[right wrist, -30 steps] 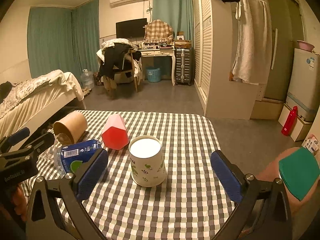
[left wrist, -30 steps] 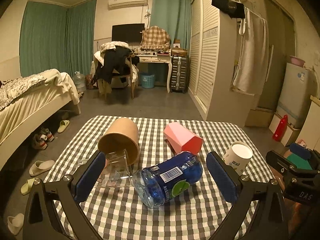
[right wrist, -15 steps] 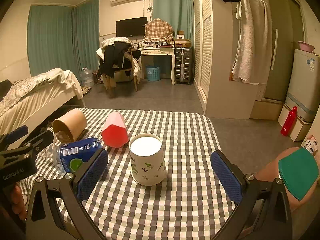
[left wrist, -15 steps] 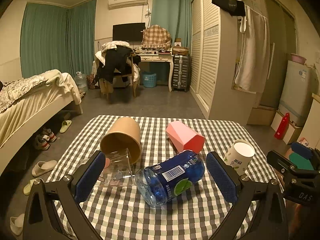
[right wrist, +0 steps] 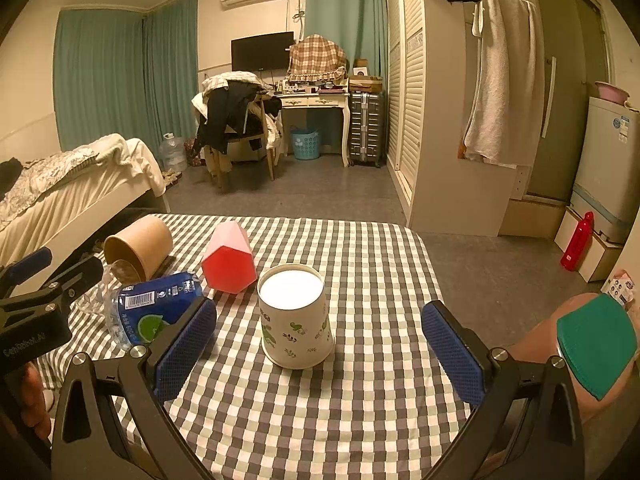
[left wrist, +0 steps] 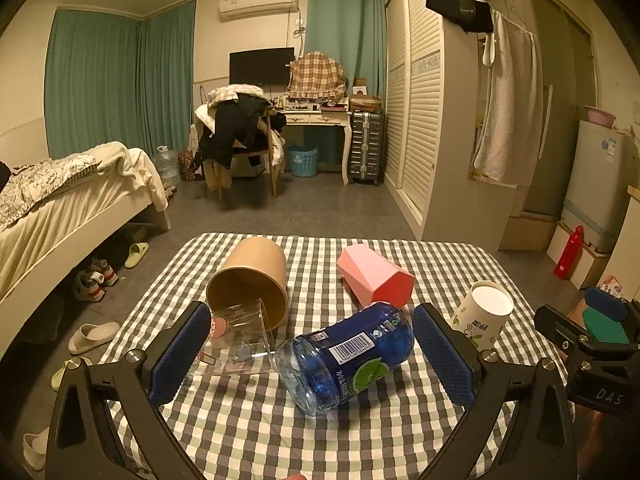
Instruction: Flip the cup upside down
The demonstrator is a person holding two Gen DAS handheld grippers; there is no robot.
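Note:
A white paper cup with a leaf print (right wrist: 295, 316) stands on the checked table with its flat white end up, just ahead of my open right gripper (right wrist: 318, 354). It also shows in the left wrist view (left wrist: 483, 316) at the right. My open left gripper (left wrist: 312, 354) sits before a blue plastic bottle (left wrist: 348, 356) lying on its side. A clear glass cup (left wrist: 236, 342), a brown paper cup (left wrist: 252, 280) and a pink faceted cup (left wrist: 374, 276) lie on their sides behind it.
The checked tablecloth (right wrist: 360, 400) covers a small table. The fallen cups and the bottle (right wrist: 152, 308) crowd its left half. A bed (left wrist: 60, 208) stands to the left, a wardrobe (left wrist: 424, 120) and a fridge (left wrist: 596, 184) to the right.
Both grippers have drawn back and risen slightly, so the objects sit a little lower in view. Nothing on the table has moved.

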